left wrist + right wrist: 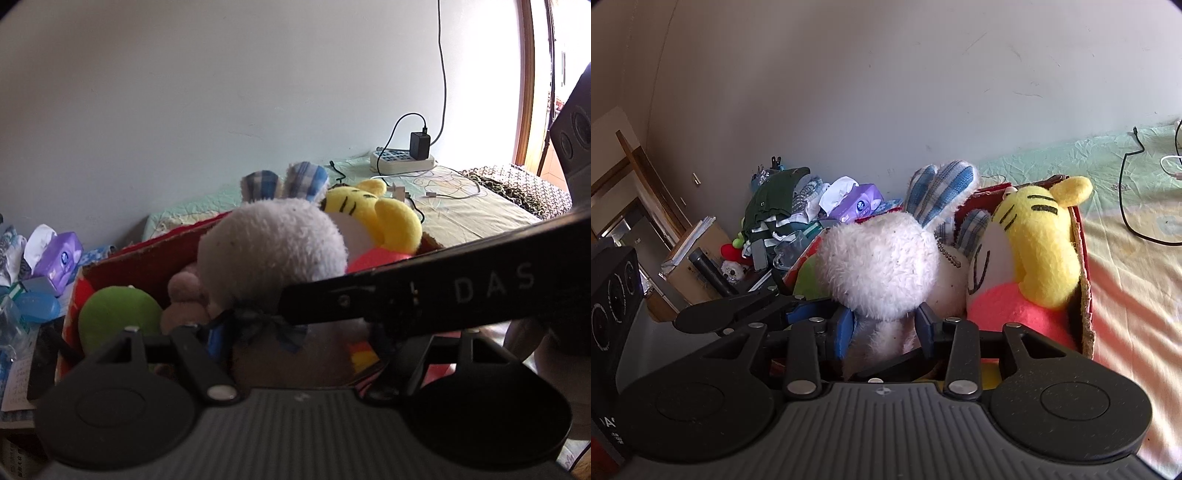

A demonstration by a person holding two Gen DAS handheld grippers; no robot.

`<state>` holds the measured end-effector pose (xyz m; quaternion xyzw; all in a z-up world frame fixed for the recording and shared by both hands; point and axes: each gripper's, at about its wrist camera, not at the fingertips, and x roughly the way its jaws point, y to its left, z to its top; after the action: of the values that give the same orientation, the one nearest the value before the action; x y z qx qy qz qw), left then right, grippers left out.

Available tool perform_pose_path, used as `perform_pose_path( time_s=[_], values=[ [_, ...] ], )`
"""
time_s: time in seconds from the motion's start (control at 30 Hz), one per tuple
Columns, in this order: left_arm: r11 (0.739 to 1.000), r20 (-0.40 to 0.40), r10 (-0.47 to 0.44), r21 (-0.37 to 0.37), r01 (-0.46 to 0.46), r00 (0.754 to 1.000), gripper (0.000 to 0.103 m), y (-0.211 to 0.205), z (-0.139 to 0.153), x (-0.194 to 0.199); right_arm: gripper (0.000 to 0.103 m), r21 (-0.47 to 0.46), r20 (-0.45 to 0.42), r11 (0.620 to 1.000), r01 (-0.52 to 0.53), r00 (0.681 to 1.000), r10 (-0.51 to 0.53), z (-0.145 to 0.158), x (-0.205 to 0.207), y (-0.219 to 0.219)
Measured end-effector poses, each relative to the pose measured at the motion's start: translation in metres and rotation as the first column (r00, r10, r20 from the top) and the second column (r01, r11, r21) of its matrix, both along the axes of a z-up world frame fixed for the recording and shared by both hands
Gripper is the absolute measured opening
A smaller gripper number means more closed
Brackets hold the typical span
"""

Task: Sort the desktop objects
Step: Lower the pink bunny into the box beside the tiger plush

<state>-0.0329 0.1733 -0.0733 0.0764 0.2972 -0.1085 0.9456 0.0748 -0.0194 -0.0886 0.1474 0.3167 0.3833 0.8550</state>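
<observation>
While gripped at its neck, the white rabbit plush [882,266] is seen between the right claw [886,328].
Its body is pressed by both blue pads; whether the left claw [295,332] is clamped cannot be told.

White rabbit toy's [273,251] body hidden behind gripper frames, green toy [114,314] half hidden in red box [147,254], tissue pack [855,206] lettering unreadable.

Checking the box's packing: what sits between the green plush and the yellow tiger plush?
The white bunny plush, between green plush and yellow tiger plush, in the left wrist view.
</observation>
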Motion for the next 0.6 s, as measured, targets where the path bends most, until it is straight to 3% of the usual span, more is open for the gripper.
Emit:
perform_pose_path(
  time_s=[0.2,0.6],
  values=[
    [0.998,-0.031,-0.012,-0.070,0.010,0.999,0.074,0.005,0.001,0.001,0.041,0.080,-0.062,0.996,0.027,0.998,-0.022,0.003,0.003,-0.015],
    [0.996,-0.013,-0.053,-0.071,0.052,0.999,0.075,-0.006,0.003,-0.004,0.041,0.130,-0.077,0.977,0.167,0.984,-0.158,0.008,0.003,-0.028]
  ],
)
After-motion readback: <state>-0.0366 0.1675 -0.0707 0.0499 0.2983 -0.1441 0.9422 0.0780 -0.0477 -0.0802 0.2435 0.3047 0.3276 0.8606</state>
